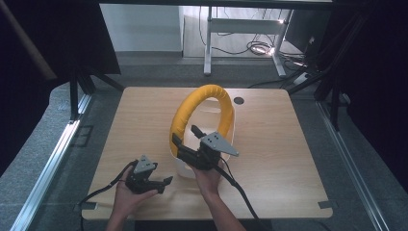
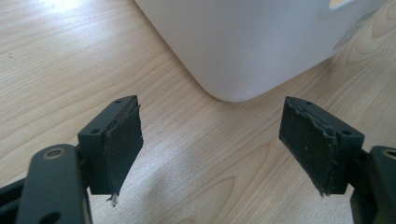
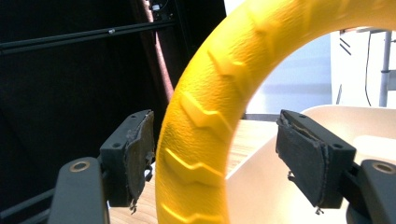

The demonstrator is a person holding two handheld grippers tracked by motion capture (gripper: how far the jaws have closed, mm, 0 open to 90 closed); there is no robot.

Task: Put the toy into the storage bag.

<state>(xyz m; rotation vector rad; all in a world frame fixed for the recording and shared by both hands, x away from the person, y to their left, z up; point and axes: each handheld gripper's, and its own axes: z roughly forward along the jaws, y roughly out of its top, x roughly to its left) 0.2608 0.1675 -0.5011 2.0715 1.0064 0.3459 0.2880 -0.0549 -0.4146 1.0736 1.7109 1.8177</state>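
Yellow ridged ring (image 3: 201, 121) stands upright in white bin (image 3: 261, 186), between right tool's (image 3: 215, 158) open jaws, untouched.

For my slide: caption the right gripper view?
Right gripper open, its jaws either side of the yellow ring over a white bin.

The yellow ring (image 1: 204, 109) and white tub (image 1: 230, 137) block the table's (image 1: 288, 163) middle. Bare wood lies free along its left, right and near edges, wide enough for a gripper to pass
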